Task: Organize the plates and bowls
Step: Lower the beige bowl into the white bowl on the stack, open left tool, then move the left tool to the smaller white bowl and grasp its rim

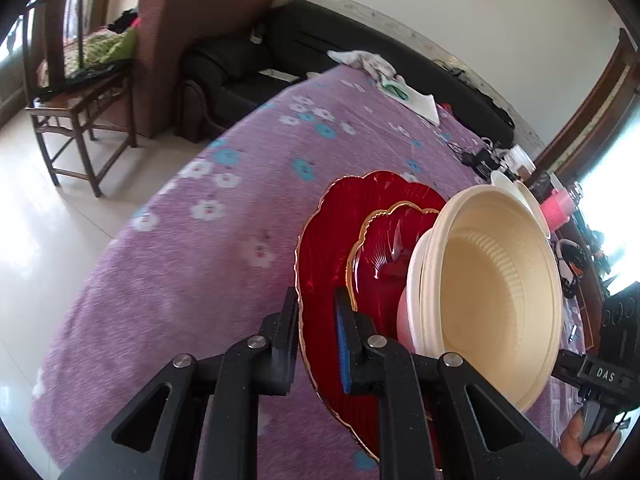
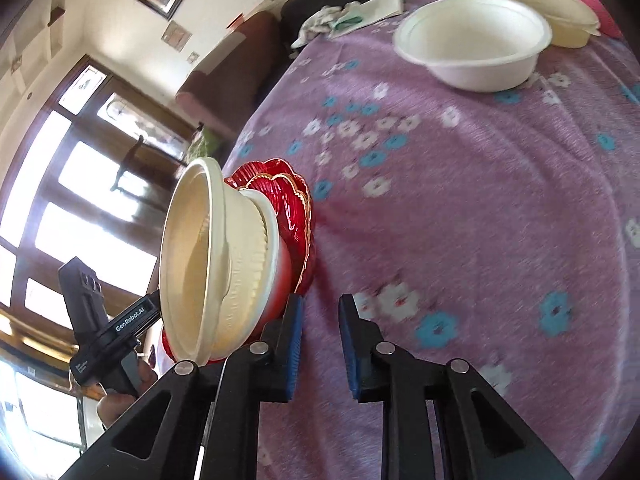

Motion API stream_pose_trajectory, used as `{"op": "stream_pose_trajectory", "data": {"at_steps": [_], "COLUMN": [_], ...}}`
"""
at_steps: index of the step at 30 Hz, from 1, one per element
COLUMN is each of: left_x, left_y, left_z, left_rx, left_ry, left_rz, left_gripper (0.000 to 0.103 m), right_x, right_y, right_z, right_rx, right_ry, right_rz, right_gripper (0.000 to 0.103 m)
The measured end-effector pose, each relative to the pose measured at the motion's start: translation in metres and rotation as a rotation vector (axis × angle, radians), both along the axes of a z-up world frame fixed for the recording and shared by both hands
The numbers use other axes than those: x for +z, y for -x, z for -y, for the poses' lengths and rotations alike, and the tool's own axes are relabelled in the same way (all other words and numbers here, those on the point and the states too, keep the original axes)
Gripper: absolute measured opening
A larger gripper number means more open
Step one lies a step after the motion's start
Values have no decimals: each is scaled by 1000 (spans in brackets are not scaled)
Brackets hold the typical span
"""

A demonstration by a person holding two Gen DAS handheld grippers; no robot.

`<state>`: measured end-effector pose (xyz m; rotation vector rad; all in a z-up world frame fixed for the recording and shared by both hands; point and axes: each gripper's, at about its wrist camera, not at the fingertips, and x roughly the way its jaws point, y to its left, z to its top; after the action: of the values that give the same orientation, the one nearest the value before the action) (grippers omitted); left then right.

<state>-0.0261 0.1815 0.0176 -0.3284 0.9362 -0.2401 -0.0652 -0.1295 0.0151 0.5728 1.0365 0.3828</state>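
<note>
my left gripper [image 1: 318, 312] is pinching the rim of the big scalloped red glass plate [image 1: 320, 248], lower middle of the left wrist view. a smaller red gold-rimmed plate [image 1: 384, 248] and nested cream plastic bowls [image 1: 492, 292] are stacked on it. my right gripper [image 2: 320, 320] has its fingers slightly apart over the purple flowered tablecloth [image 2: 480, 200], nothing between them. a white bowl [image 2: 472, 44] sits upper right.

"DAS" on the right tool [image 1: 606, 374]; "GenRobot.AI" on the left tool [image 2: 130, 320].
</note>
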Motion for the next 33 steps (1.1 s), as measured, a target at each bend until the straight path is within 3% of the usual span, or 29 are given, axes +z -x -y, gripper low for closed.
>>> {"op": "stream_pose_trajectory", "data": {"at_steps": [5, 8, 11, 15, 20, 23, 29, 33], "left_x": [5, 17, 40, 78, 118, 128, 110, 85], "left_y": [4, 9, 12, 4, -31, -59, -118, -149], "left_z": [-9, -16, -10, 17, 92, 149, 241, 269], "left_rx": [5, 21, 5, -85, -269, -363, -358, -340], "left_ry": [1, -17, -28, -24, -30, -30, -194, -240], "left_rz": [4, 31, 82, 128, 87, 25, -7, -60], "left_gripper": [22, 26, 26, 34, 34, 42, 42, 42], "right_x": [9, 22, 35, 38, 37, 38, 38, 34], "right_y": [1, -4, -15, -37, -57, -69, -84, -91], "right_z": [37, 76, 112, 148, 169, 178, 186, 190], "right_rx": [-60, -152, -243, -318, -356, -370, -375, -370], "right_ry": [11, 25, 55, 69, 72, 73, 66, 75], "right_rz": [10, 24, 46, 27, 5, 4, 6, -3], "right_gripper": [22, 22, 22, 22, 22, 23, 28, 28]}}
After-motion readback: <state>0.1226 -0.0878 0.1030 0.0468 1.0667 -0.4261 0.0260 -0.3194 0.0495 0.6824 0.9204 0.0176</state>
